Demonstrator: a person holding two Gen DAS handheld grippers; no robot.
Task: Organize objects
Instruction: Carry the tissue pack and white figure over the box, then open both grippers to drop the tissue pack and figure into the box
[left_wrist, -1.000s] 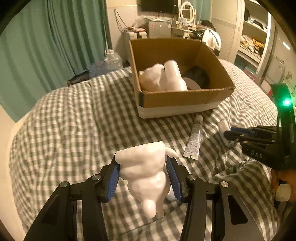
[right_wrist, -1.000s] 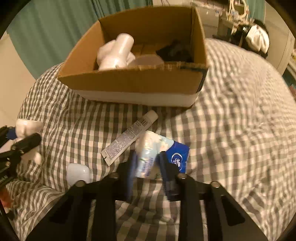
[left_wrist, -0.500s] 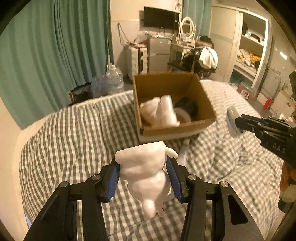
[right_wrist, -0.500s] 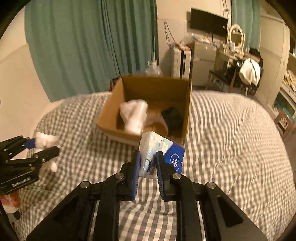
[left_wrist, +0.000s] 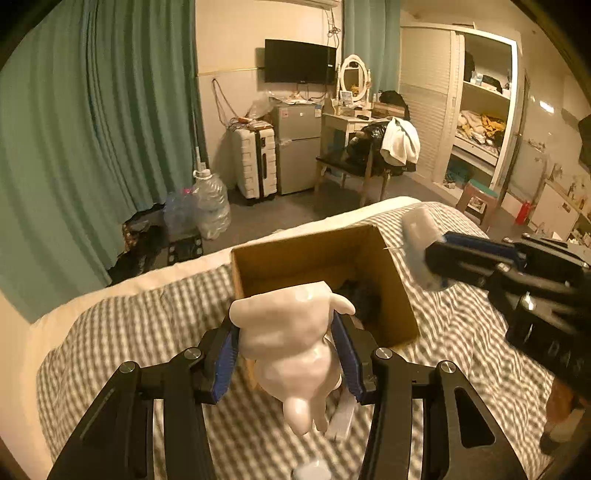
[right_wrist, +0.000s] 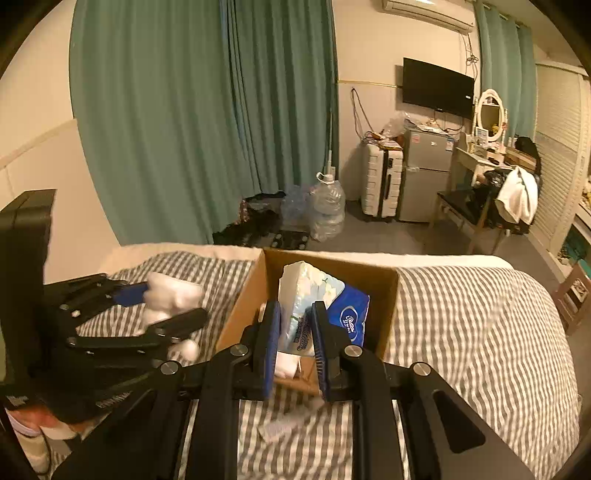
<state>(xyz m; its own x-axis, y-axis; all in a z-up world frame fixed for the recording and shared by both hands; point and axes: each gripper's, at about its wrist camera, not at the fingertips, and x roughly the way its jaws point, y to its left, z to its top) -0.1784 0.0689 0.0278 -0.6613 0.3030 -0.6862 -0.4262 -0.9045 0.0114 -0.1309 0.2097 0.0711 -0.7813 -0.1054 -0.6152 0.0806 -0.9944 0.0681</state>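
Observation:
My left gripper is shut on a white animal figurine and holds it in the air in front of the open cardboard box on the checked bed. My right gripper is shut on a tissue pack, white and blue, held above the box's near edge. The right gripper with the pack also shows in the left wrist view, right of the box. The left gripper with the figurine shows in the right wrist view, left of the box. A dark item lies inside the box.
A white tube and a small white object lie on the checked bedspread below my left gripper. Beyond the bed stand water jugs, a suitcase, a small fridge and a chair.
Both grippers have risen high above the bed with their loads. The right gripper lifted the tissue pack off the bedspread and carried it toward the box. The view now tilts up to the room.

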